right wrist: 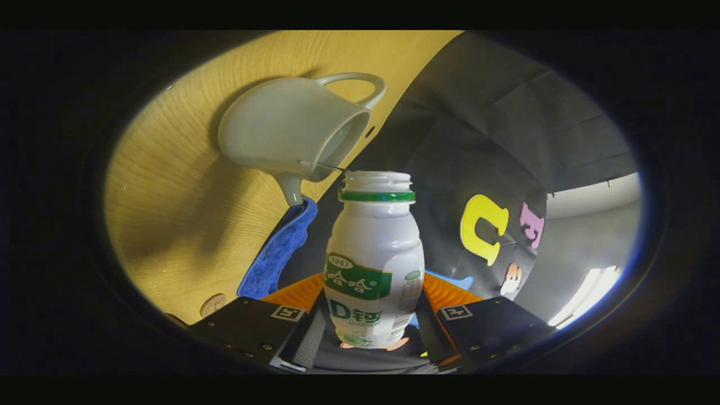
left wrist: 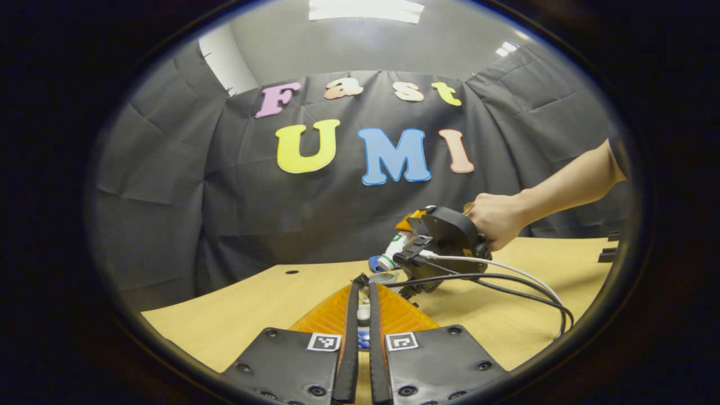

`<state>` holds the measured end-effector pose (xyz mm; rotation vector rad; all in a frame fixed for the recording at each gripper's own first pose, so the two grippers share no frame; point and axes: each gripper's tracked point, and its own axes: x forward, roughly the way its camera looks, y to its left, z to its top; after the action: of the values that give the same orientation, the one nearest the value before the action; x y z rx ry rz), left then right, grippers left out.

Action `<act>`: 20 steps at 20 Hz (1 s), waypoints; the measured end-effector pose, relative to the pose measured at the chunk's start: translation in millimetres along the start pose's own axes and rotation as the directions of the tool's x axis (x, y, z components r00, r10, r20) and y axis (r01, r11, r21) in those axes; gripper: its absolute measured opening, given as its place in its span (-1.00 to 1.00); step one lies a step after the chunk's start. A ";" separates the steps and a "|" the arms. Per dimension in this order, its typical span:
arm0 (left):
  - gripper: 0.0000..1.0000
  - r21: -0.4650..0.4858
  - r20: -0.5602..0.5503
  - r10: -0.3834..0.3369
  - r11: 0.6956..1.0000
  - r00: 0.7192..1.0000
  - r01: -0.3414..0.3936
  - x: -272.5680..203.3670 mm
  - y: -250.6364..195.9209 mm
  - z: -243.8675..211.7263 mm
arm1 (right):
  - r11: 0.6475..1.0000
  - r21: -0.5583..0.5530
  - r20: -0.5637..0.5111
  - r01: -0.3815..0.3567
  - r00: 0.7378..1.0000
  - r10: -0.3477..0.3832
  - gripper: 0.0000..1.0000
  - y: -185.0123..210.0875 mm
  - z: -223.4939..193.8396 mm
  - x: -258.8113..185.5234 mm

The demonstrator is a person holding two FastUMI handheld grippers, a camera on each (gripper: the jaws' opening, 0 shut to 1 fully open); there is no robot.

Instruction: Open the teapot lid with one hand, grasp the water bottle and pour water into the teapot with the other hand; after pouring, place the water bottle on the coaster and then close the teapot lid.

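Pouring bottle [right wrist: 374, 264] over teapot [right wrist: 292, 132], right claw [right wrist: 371, 332] clamped

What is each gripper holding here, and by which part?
The right gripper grips the bottle by its lower body, tipped toward the teapot. The left gripper looks closed on something small, likely the lid; I cannot tell where.

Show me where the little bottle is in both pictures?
Left gripper view: the bottle sits right of center, tipped over in the other gripper, above the wooden table.
Right gripper view: the bottle stands at center between the fingers.
Shared landmark: the blue cloth.
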<state>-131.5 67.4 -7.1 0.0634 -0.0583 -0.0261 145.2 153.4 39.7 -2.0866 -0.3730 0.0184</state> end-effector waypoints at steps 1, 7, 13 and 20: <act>-0.63 0.000 -0.001 0.000 1.000 1.000 0.000 0.1 0.1 0.1 | 1.000 -0.015 0.002 0.009 1.000 -0.009 0.44 -2.3 0.7 -0.4; -0.70 0.007 0.002 0.002 1.000 1.000 -0.002 -0.5 1.4 3.9 | 0.999 -0.045 0.016 0.028 0.999 -0.027 0.44 -6.2 6.0 -1.5; -0.70 0.011 0.005 0.005 1.000 1.000 -0.005 -1.9 1.6 4.4 | 0.998 -0.055 0.016 0.032 0.999 -0.031 0.44 -8.0 7.4 -1.7; -0.70 0.010 0.004 0.018 1.000 1.000 -0.018 -2.5 5.2 4.9 | 1.000 0.007 0.017 0.002 1.000 -0.002 0.44 1.8 8.8 -2.1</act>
<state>-134.2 72.3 -2.0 0.0725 -0.0627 -0.0081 142.2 159.3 33.3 -2.0801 -0.3850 0.0364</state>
